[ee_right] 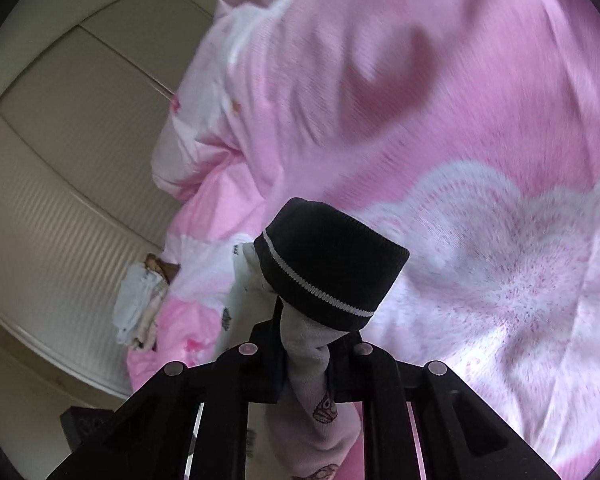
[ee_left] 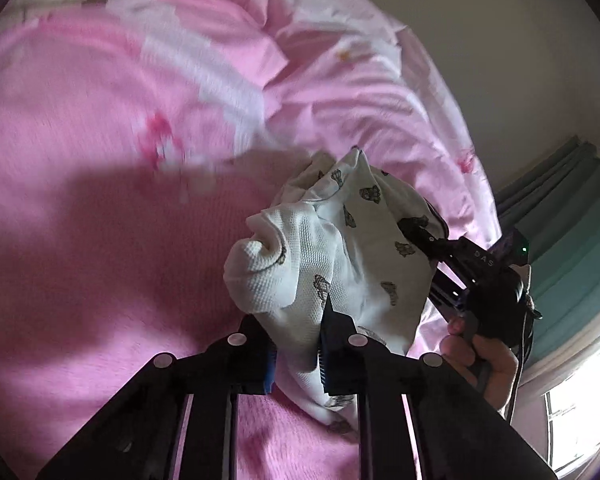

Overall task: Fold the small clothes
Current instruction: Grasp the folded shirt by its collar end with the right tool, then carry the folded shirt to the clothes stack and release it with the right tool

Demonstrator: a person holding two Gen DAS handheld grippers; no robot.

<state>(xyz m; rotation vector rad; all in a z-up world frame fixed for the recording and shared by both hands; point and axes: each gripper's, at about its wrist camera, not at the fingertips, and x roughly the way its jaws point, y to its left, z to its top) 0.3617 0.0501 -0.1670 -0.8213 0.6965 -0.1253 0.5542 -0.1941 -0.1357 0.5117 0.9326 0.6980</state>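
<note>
A small white garment (ee_left: 340, 248) with a dark bear print hangs bunched in the air above a pink bed. My left gripper (ee_left: 300, 344) is shut on its lower white edge. My right gripper (ee_right: 306, 344) is shut on the other end, by a black ribbed cuff (ee_right: 328, 256) with a grey stripe. The right gripper (ee_left: 424, 236) also shows in the left wrist view, at the garment's right side, with the person's hand (ee_left: 476, 360) on its handle. The garment is stretched between the two grippers, clear of the blanket.
A pink fleece blanket (ee_left: 100, 220) and a rumpled pink and white quilt (ee_left: 340, 80) cover the bed. A small stack of folded clothes (ee_right: 140, 308) lies at the bed's edge, by a cream wardrobe (ee_right: 60, 160). Teal curtains (ee_left: 572, 216) and a window are at right.
</note>
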